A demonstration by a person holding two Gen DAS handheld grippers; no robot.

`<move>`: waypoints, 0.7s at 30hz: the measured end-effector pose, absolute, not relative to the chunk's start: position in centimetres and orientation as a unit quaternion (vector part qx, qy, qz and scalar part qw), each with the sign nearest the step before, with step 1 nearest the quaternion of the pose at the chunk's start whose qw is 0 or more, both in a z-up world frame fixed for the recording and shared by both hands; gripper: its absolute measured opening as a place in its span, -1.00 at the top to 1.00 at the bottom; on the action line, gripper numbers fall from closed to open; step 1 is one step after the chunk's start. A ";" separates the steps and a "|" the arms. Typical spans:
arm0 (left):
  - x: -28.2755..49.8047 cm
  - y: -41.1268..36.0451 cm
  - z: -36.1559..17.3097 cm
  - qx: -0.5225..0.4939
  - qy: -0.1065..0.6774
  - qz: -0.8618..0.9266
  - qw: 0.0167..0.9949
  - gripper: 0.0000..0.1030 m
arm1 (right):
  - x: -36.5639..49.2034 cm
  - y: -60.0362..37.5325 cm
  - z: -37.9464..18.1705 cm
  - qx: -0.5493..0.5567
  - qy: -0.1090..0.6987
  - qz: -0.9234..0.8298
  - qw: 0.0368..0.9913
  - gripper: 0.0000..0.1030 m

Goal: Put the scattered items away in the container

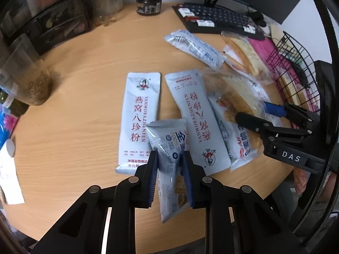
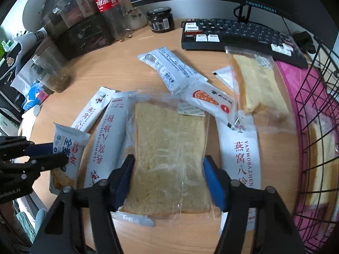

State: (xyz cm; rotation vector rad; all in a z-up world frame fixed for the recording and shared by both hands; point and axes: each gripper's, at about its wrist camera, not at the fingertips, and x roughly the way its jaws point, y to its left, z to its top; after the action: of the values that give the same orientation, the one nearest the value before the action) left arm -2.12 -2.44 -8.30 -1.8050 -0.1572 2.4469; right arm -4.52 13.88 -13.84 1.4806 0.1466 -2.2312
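My left gripper (image 1: pixel 169 160) is shut on a light-blue snack packet (image 1: pixel 169 148), held over the wooden table (image 1: pixel 74 116); it also shows in the right wrist view (image 2: pixel 67 148). My right gripper (image 2: pixel 169 165) is open, its jaws on either side of a clear-wrapped bread slice (image 2: pixel 169 158) lying on the table. Two long white powder sachets (image 1: pixel 139 116) (image 1: pixel 195 116) lie side by side. Another sachet (image 2: pixel 241 148), a pizza-print packet (image 2: pixel 209 99), a white packet (image 2: pixel 171 69) and a second wrapped bread (image 2: pixel 258 84) lie nearby. A black wire basket (image 2: pixel 313 110) stands at the right.
A keyboard (image 2: pixel 239 33) and monitor sit at the back. A dark jar (image 2: pixel 161 20), a cola bottle (image 2: pixel 108 6) and black drawers (image 2: pixel 84 33) stand back left. A plastic cup (image 1: pixel 27 80) stands at the left edge. Bread lies inside the basket (image 2: pixel 322 165).
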 end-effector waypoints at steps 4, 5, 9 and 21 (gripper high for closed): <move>-2.3 -2.4 -6.8 -0.580 -0.049 0.812 0.051 0.59 | -4.0 14.3 -12.4 0.524 0.048 -0.820 0.226 -0.29; -2.5 -2.2 -6.3 -0.576 -0.046 0.815 0.052 0.59 | -3.9 14.4 -11.8 0.518 0.048 -0.824 0.224 -0.29; -3.5 -1.2 -3.5 -0.553 -0.037 0.830 0.064 0.59 | -3.4 15.2 -9.3 0.489 0.033 -0.842 0.225 -0.28; -7.7 9.3 6.0 -0.469 0.032 0.869 0.152 0.60 | -1.4 23.7 -0.7 0.402 -0.015 -0.898 0.178 -0.28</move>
State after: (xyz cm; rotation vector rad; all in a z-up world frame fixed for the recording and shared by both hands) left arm -7.69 9.34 5.96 -1.3475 0.0907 2.4947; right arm -1.40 23.70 -0.68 1.1379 -0.0433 -2.5407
